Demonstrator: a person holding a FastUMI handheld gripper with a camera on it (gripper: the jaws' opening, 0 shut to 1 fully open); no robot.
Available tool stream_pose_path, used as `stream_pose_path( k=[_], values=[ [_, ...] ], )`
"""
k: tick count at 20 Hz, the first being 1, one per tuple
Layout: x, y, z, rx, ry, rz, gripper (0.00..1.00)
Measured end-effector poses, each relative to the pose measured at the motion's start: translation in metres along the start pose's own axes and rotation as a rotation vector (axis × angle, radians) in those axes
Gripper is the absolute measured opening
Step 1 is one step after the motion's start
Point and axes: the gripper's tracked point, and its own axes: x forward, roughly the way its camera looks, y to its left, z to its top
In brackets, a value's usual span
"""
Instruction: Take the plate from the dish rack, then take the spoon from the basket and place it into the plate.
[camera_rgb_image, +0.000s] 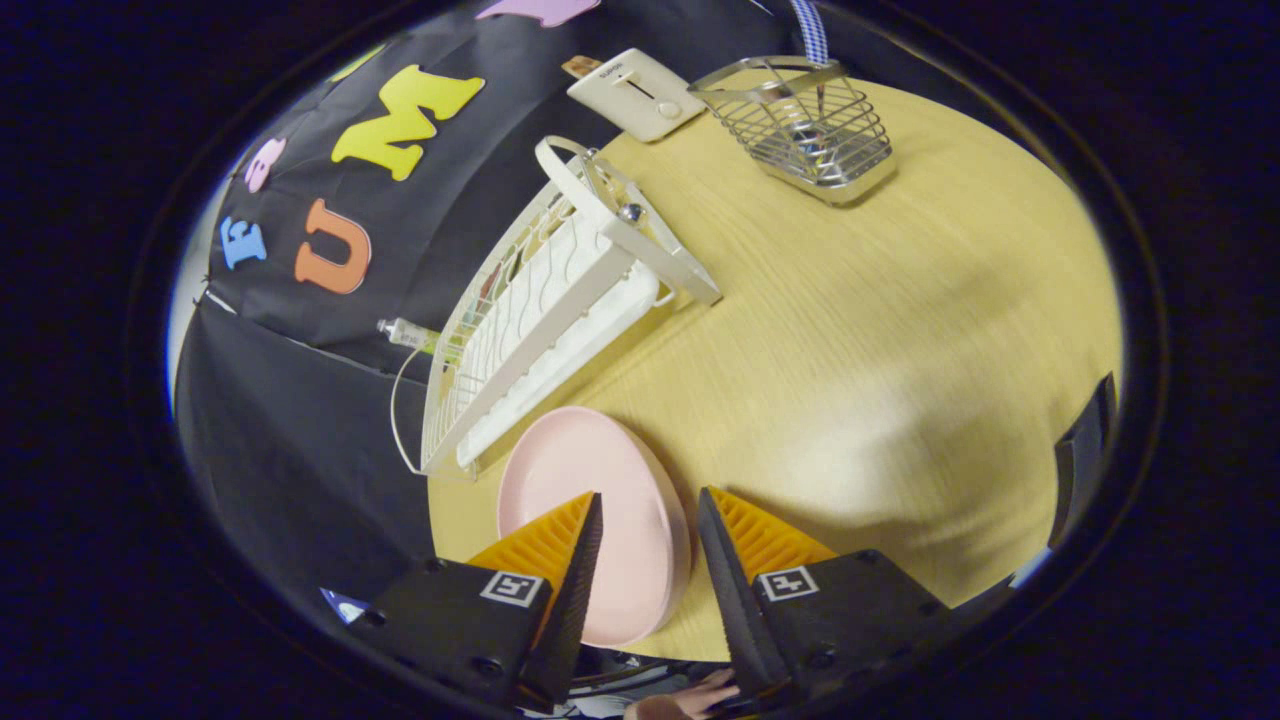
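Gripper view: the tongs (650, 520) stand apart, their fingers either side of the pink plate (590, 500), whose rim lies in the gap; whether both press on it I cannot tell. The plate rests on the worktop (900, 350) just beside the white dish rack (540, 310). Well beyond stands the wire basket (810, 130)
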Motion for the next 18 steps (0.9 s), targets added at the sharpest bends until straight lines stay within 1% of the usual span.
stream_pose_path(
  k=[2,3,4,6,8,11,12,13,16,17,18],
  values=[
    [-0.011,-0.002,0.006,-0.043,-0.038,-0.021,0.69],
    [-0.016,-0.003,0.008,-0.069,-0.057,-0.03,0.7],
    [-0.023,-0.004,0.013,-0.105,-0.087,-0.047,0.73],
    [-0.038,-0.009,0.022,-0.195,-0.166,-0.096,0.74],
    [-0.061,-0.014,0.033,-0.303,-0.273,-0.161,0.74],
    [-0.1,-0.019,0.05,-0.459,-0.469,-0.278,0.76],
    [-0.114,-0.02,0.058,-0.496,-0.536,-0.313,0.83],
    [-0.128,-0.021,0.061,-0.524,-0.596,-0.341,0.9],
    [-0.167,-0.025,0.075,-0.587,-0.748,-0.395,0.92],
    [-0.18,-0.027,0.084,-0.593,-0.809,-0.409,0.94],
    [-0.193,-0.031,0.093,-0.596,-0.871,-0.422,0.94]
  ],
)
